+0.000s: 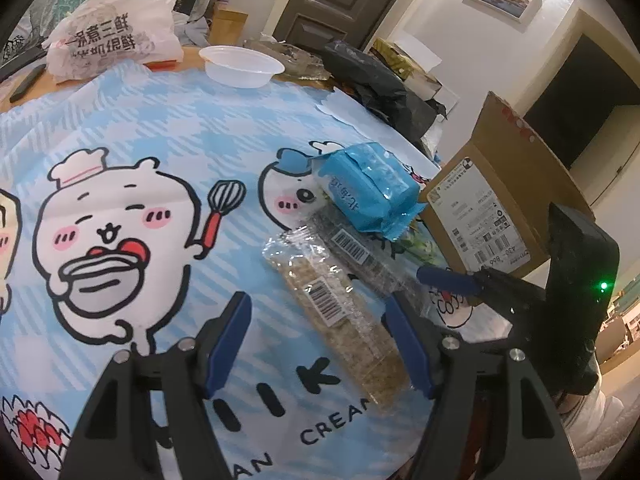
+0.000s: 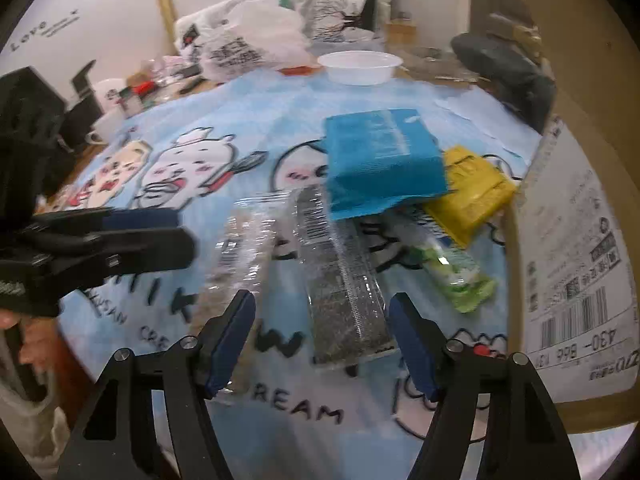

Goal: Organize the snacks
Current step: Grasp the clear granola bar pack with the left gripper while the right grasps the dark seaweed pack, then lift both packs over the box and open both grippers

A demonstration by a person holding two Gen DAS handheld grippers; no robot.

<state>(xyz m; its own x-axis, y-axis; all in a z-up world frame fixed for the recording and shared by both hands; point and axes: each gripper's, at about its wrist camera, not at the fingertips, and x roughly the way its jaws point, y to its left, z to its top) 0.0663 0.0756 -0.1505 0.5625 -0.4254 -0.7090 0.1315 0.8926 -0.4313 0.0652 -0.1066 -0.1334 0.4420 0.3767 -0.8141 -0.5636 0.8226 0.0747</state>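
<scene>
Snacks lie on a blue cartoon tablecloth (image 1: 160,128). A light sesame bar (image 1: 340,316) in clear wrap lies between my left gripper's (image 1: 320,316) open fingers. A dark sesame bar (image 2: 340,280) lies beside it, between my right gripper's (image 2: 322,316) open fingers. A blue packet (image 1: 368,192) rests on the dark bar's far end. A yellow packet (image 2: 472,192) and a green packet (image 2: 456,272) lie by the cardboard box (image 2: 576,240). The right gripper also shows in the left wrist view (image 1: 444,278), and the left gripper in the right wrist view (image 2: 160,236), looking shut from the side.
A white plastic bowl (image 1: 242,66) stands at the far edge. White printed plastic bags (image 1: 112,28) lie at the back left, a black bag (image 1: 372,80) at the back right. Mugs and clutter (image 2: 116,108) stand on the far left.
</scene>
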